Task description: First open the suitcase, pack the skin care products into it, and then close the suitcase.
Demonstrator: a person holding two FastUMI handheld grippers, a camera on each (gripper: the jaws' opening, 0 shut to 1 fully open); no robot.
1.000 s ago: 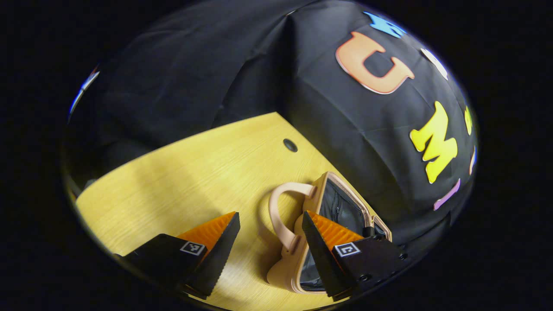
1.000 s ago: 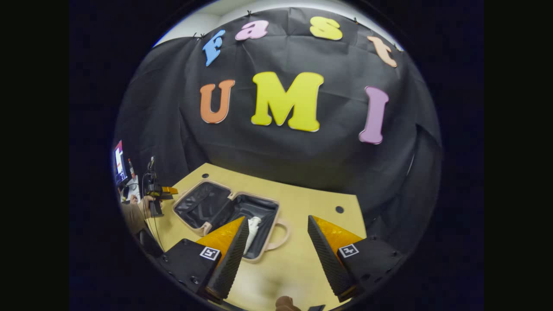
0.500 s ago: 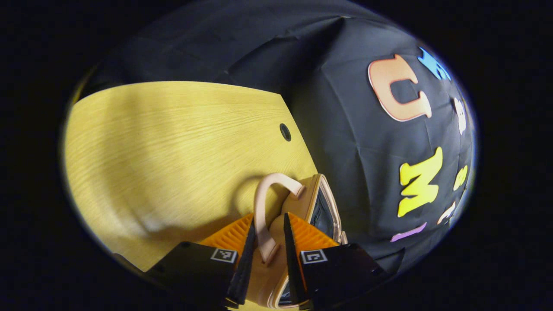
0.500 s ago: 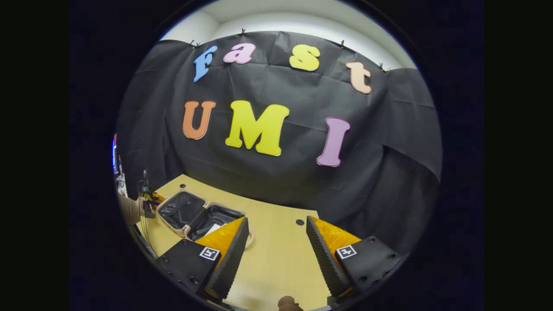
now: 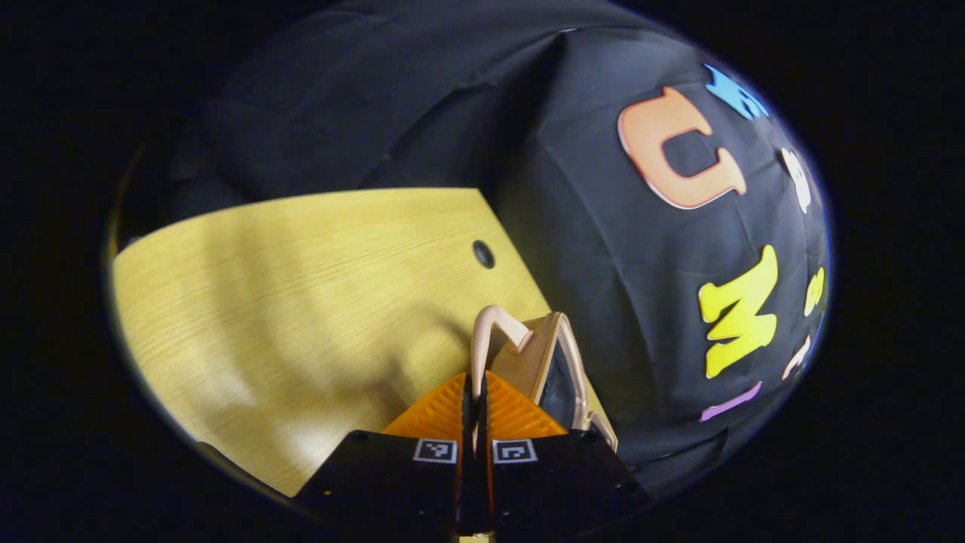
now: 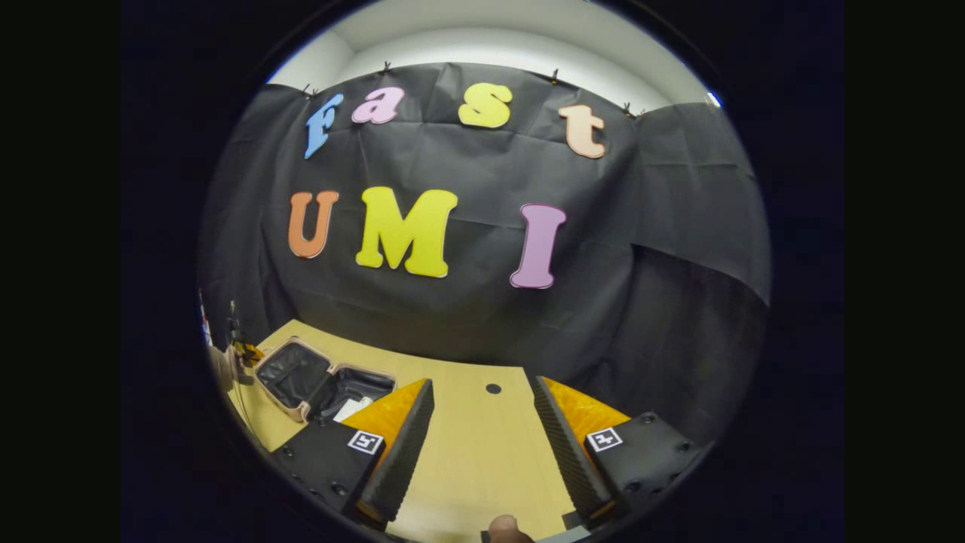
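Observation:
The beige suitcase (image 6: 317,383) lies open at the far left of the table, its dark lining showing, with a white skin care item (image 6: 351,408) in the nearer half. In the left gripper view my left gripper (image 5: 475,400) is shut on the suitcase handle (image 5: 490,332), and the suitcase lid (image 5: 556,360) rises edge-on just beyond it. That gripper, with the hand holding it (image 6: 240,354), shows small at the lid's far side. My right gripper (image 6: 482,445) hangs open over bare table, well to the right of the suitcase, nothing between its fingers.
The wooden table (image 5: 301,286) runs to the black cloth wall. It has a round cable hole (image 5: 483,254) near its back edge and another hole (image 6: 493,388) ahead of my right gripper. A fingertip (image 6: 505,528) shows at the bottom edge.
My left gripper has closed from wide open onto the suitcase handle. My right gripper has drawn back and to the right, so the suitcase now sits smaller and farther left.

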